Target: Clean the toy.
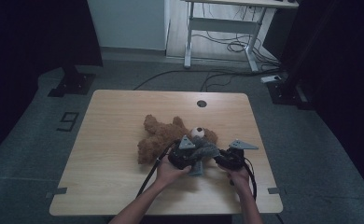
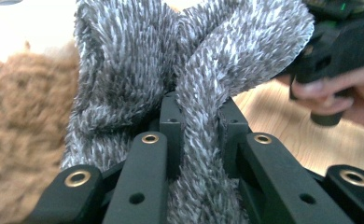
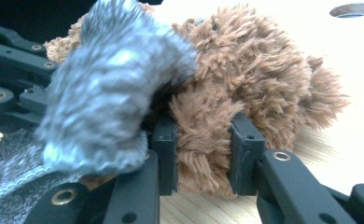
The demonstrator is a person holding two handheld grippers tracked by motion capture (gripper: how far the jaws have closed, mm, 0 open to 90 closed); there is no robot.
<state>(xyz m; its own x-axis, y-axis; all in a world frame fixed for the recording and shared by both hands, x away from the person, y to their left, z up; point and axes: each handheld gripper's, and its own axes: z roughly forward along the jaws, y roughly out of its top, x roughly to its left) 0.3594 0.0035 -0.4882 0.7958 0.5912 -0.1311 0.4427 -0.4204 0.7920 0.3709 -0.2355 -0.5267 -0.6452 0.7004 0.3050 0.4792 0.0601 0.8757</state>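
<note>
From the high view, a brown teddy bear lies on its back near the middle of the light wooden table, its head toward the right with a pale muzzle and dark nose showing. A grey fuzzy cloth, a scarf-like strip, is draped at the bear's neck and hangs down toward the person's edge of the table. The left hand holds the left gripper at the cloth, and the right hand holds the right gripper just beside it, at the bear's head. A round cable hole sits near the table's far edge. On the floor beyond stands a white desk frame with loose cables under it

In the left gripper view, the two black jaws are clamped on a twisted band of the grey cloth, which rises between them and fans out above. Brown fur of the bear fills the left side, and the right gripper with fingers around it shows at upper right

In the right gripper view, the jaws are closed on a tuft of the bear's brown fur, pressing it from both sides. The grey cloth bulges just left of it, with the left gripper's black links behind
</note>
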